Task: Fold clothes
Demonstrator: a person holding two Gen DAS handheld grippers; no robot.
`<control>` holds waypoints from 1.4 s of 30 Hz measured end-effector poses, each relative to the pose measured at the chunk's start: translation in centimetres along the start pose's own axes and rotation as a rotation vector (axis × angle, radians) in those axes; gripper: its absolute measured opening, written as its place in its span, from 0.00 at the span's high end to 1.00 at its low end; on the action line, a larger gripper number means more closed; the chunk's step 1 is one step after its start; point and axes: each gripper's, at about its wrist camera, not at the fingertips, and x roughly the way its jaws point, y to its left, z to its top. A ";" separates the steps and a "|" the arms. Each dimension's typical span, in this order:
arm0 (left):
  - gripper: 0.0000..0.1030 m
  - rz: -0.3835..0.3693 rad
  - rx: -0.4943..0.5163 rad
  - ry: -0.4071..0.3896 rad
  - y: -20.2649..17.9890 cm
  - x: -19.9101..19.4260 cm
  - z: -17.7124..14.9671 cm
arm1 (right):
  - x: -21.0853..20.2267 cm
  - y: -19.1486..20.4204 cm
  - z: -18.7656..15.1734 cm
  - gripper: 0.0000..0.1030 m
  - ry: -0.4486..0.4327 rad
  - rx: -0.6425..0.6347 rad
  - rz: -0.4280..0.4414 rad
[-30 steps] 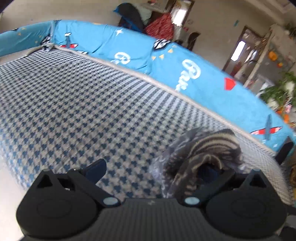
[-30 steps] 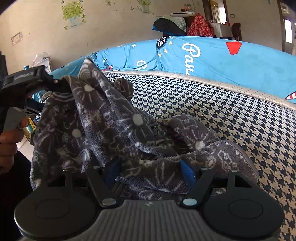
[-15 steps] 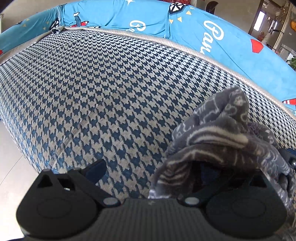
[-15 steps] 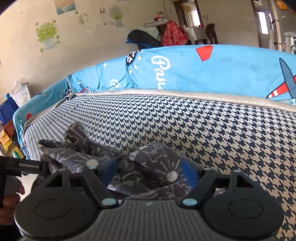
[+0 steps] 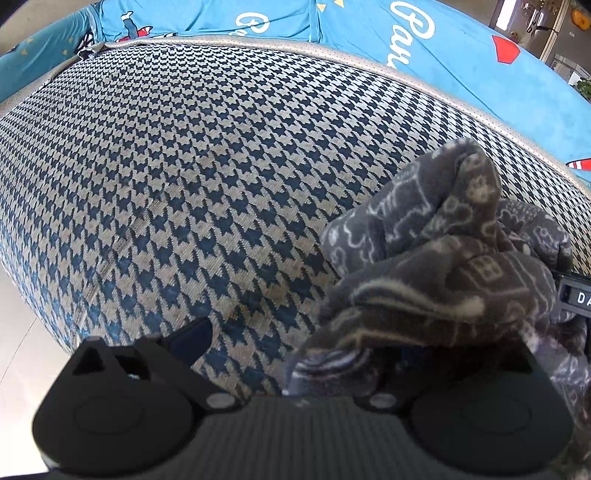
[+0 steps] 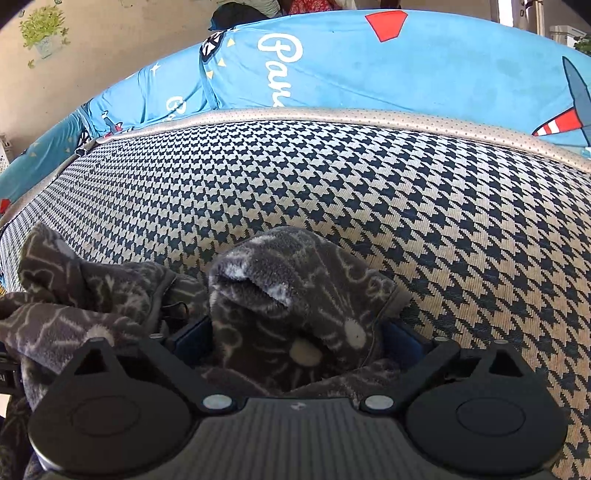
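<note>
Seemingly spread wide, the left gripper (image 5: 295,350) shows its left finger (image 5: 190,338) bare over the houndstooth cushion (image 5: 203,177), with open cushion between it and the cloth. Its right finger is buried under the grey patterned fleece garment (image 5: 443,273), so I cannot tell for sure whether that finger pinches fabric or the fabric merely drapes over it. The garment sits bunched at the near right part of the cushion, close to the cushion's front edge. Behind the cushion runs a blue printed sofa cover (image 5: 443,51), with white lettering. At the right edge of this view, touching the garment, a piece of black hardware with a white label (image 5: 576,295) pokes in.

From the right wrist view, the right gripper (image 6: 295,339) has a fold of the same garment (image 6: 295,295) between its two blue-padded fingers (image 6: 192,339); the fingers stand fairly wide apart with fleece filling the gap, so how tight the grip is cannot be told. More of the garment trails toward the cushion's (image 6: 369,192) near left side. The blue cover (image 6: 406,66) rises behind the cushion, and a beige wall with a plant sticker (image 6: 40,33) stands beyond that.
</note>
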 end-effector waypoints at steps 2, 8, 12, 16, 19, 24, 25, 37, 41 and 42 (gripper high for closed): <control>0.00 0.008 0.009 -0.003 -0.5 0.2 0.1 | -0.2 -0.3 0.1 0.54 -0.010 0.015 0.025; 0.00 0.073 0.039 -0.081 -2.3 -0.3 1.0 | -1.6 -0.5 0.6 0.80 -0.086 0.026 0.036; 0.00 0.164 0.094 -0.183 -4.4 -1.0 2.7 | -4.6 -2.0 1.8 0.81 -0.232 0.093 0.038; 0.00 0.246 0.148 -0.299 -6.9 -1.8 4.7 | -7.9 -4.6 2.6 0.81 -0.372 0.177 -0.026; 0.00 0.266 0.155 -0.344 -8.1 -1.5 6.9 | -10.2 -6.6 3.2 0.81 -0.462 0.228 -0.095; 0.00 0.325 0.132 -0.466 -10.0 -2.7 9.7 | -13.1 -9.9 3.5 0.81 -0.555 0.305 -0.171; 0.00 0.336 0.115 -0.487 -10.1 -3.1 10.2 | -13.6 -10.4 3.5 0.81 -0.572 0.311 -0.200; 0.00 0.377 -0.135 -0.300 -4.2 -1.2 11.8 | -16.1 -17.2 2.5 0.71 -0.476 0.488 -0.385; 0.00 0.407 -0.104 -0.252 -2.4 -0.1 10.8 | -16.6 -17.2 1.7 0.58 -0.467 0.444 -0.385; 0.00 0.417 -0.097 -0.243 -2.0 0.1 10.5 | -16.7 -17.0 1.3 0.56 -0.472 0.429 -0.381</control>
